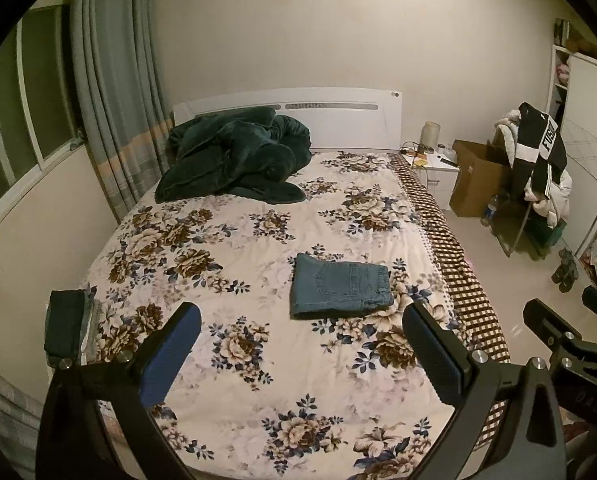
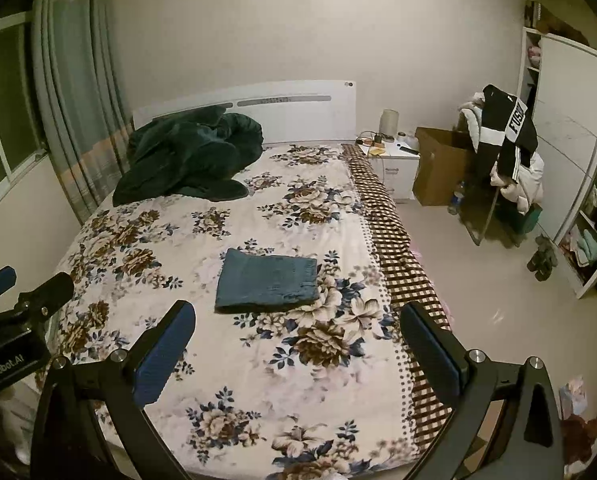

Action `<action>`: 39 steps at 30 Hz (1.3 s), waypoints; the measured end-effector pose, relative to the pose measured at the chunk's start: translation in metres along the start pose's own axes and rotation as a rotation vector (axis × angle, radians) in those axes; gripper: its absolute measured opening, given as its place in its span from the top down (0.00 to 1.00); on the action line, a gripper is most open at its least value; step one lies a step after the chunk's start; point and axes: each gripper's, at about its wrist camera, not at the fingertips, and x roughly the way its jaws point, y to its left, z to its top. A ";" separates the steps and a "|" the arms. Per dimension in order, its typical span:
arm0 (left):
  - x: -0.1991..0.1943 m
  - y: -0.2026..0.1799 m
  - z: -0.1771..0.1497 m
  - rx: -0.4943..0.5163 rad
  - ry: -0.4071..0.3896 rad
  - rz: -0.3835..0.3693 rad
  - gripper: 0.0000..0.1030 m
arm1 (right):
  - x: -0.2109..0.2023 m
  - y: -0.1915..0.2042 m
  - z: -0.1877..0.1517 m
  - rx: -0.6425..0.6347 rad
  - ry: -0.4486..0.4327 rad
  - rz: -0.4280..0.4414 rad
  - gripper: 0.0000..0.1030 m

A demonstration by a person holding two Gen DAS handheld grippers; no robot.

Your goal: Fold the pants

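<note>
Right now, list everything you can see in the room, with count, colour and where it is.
folded jeans: one, blue denim, mid-bed, nearer the foot
bed: one, floral cover
quilt: one, dark green, bunched by the headboard
clothes stack: one, dark, bed's left edge
curtain: one, grey-blue, by the window
nightstand: one, white, right of the bed
cardboard box: one, brown, beside the nightstand
draped clothes: a pile, black and white, near the wardrobe
left gripper: open, empty
right gripper: open, empty

The small cluttered items on the white bedside table (image 1: 438,160) were too small to be identified. The dark folded stack of clothes (image 1: 64,326) was partly hidden past the bed's left edge.
</note>
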 end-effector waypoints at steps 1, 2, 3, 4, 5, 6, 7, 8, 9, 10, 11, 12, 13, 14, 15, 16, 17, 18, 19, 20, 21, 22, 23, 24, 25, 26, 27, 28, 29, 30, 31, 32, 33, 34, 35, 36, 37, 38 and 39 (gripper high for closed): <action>0.000 0.000 0.000 0.000 0.000 0.000 0.00 | -0.001 0.000 0.000 -0.001 -0.001 0.001 0.00; 0.000 0.000 0.000 0.002 -0.001 0.002 0.00 | -0.001 0.000 0.000 -0.003 -0.001 0.003 0.00; 0.000 0.001 0.000 0.001 -0.001 0.000 0.00 | -0.001 0.001 -0.001 -0.002 -0.001 0.002 0.00; 0.001 0.001 0.000 0.000 0.000 -0.002 0.00 | -0.002 0.002 -0.001 -0.002 -0.002 0.001 0.00; 0.001 0.001 0.000 0.001 0.000 -0.001 0.00 | -0.002 0.002 -0.001 -0.003 -0.004 0.001 0.00; 0.001 0.001 0.000 0.003 -0.001 0.000 0.00 | -0.002 0.003 -0.001 -0.007 -0.005 0.003 0.00; 0.001 0.001 0.001 0.002 0.000 -0.003 0.00 | -0.002 0.003 0.000 -0.010 -0.005 0.004 0.00; 0.000 0.001 0.000 0.002 -0.001 -0.004 0.00 | -0.003 0.004 0.000 -0.013 -0.006 0.006 0.00; 0.001 0.001 0.001 0.005 -0.001 0.001 0.00 | -0.003 0.004 -0.001 -0.014 -0.006 0.008 0.00; 0.001 0.001 0.001 0.005 0.000 -0.001 0.00 | -0.003 0.004 0.000 -0.018 -0.007 0.009 0.00; 0.000 0.001 0.000 0.004 -0.001 -0.001 0.00 | -0.004 0.004 -0.001 -0.020 -0.007 0.009 0.00; 0.000 0.001 0.000 0.001 -0.002 0.000 0.00 | -0.004 0.004 -0.001 -0.020 -0.007 0.012 0.00; 0.001 0.001 0.001 0.003 -0.002 -0.001 0.00 | -0.004 0.004 0.000 -0.018 -0.006 0.014 0.00; 0.001 0.001 0.000 0.003 -0.001 -0.001 0.00 | -0.004 0.004 0.000 -0.019 -0.006 0.016 0.00; 0.001 0.001 0.000 0.002 0.001 0.002 0.00 | -0.005 0.004 -0.001 -0.021 -0.007 0.016 0.00; 0.000 0.001 0.000 0.000 0.001 0.003 0.00 | -0.005 0.005 -0.001 -0.021 -0.006 0.016 0.00; -0.001 0.001 -0.001 -0.002 0.001 0.007 0.00 | -0.005 0.004 -0.001 -0.019 -0.006 0.017 0.00; -0.001 0.002 -0.001 -0.001 -0.001 0.010 0.00 | -0.005 0.005 0.000 -0.019 -0.007 0.018 0.00; -0.002 0.002 -0.001 -0.004 -0.004 0.009 0.00 | -0.005 0.005 0.000 -0.021 -0.005 0.018 0.00; -0.004 0.003 -0.002 -0.006 -0.006 0.010 0.00 | -0.005 0.004 0.000 -0.021 -0.005 0.018 0.00; -0.005 0.004 -0.003 -0.008 -0.006 0.017 0.00 | -0.005 0.004 0.000 -0.019 -0.007 0.018 0.00; -0.007 0.004 -0.003 -0.010 -0.008 0.018 0.00 | -0.005 0.004 0.001 -0.021 -0.006 0.020 0.00; -0.009 0.004 -0.004 -0.013 -0.008 0.018 0.00 | -0.005 0.004 0.000 -0.022 -0.005 0.019 0.00; -0.010 0.004 -0.005 -0.014 -0.008 0.021 0.00 | -0.005 0.005 0.000 -0.022 -0.006 0.019 0.00; -0.011 0.004 -0.004 -0.016 -0.008 0.020 0.00 | -0.005 0.005 0.000 -0.024 -0.006 0.021 0.00; -0.012 0.004 -0.004 -0.017 -0.007 0.022 0.00 | -0.005 0.005 0.001 -0.027 -0.005 0.023 0.00; -0.012 0.005 -0.005 -0.016 -0.008 0.022 0.00 | -0.005 0.004 0.001 -0.027 -0.004 0.024 0.00; -0.014 0.004 -0.005 -0.018 -0.008 0.022 0.00 | -0.005 0.005 0.001 -0.027 -0.005 0.025 0.00; -0.015 0.005 -0.005 -0.019 -0.008 0.022 0.00 | -0.006 0.005 0.001 -0.025 -0.005 0.024 0.00; -0.014 0.005 -0.005 -0.018 -0.008 0.023 0.00 | -0.006 0.005 0.000 -0.024 -0.005 0.025 0.00; -0.013 0.005 -0.005 -0.017 -0.008 0.021 0.00 | -0.005 0.005 0.001 -0.027 -0.005 0.024 0.00; -0.014 0.005 -0.005 -0.017 -0.007 0.021 0.00 | -0.005 0.005 0.000 -0.026 -0.005 0.025 0.00; -0.016 0.004 -0.006 -0.017 -0.006 0.023 0.00 | -0.006 0.005 0.000 -0.026 -0.004 0.025 0.00; -0.015 0.004 -0.006 -0.018 -0.007 0.022 0.00 | -0.005 0.005 0.000 -0.025 -0.004 0.025 0.00; -0.015 0.004 -0.006 -0.018 -0.006 0.022 0.00 | -0.005 0.005 0.000 -0.023 -0.003 0.026 0.00; -0.017 0.003 -0.006 -0.018 -0.002 0.022 0.00 | -0.005 0.006 -0.001 -0.023 0.000 0.029 0.00; -0.018 0.002 -0.007 -0.017 0.001 0.022 0.00 | -0.004 0.006 -0.002 -0.022 0.007 0.035 0.00; -0.018 -0.001 -0.010 -0.017 0.003 0.024 0.00 | -0.003 0.007 -0.003 -0.020 0.011 0.039 0.00; -0.020 -0.002 -0.011 -0.017 0.004 0.026 0.00 | -0.002 0.007 -0.005 -0.020 0.014 0.041 0.00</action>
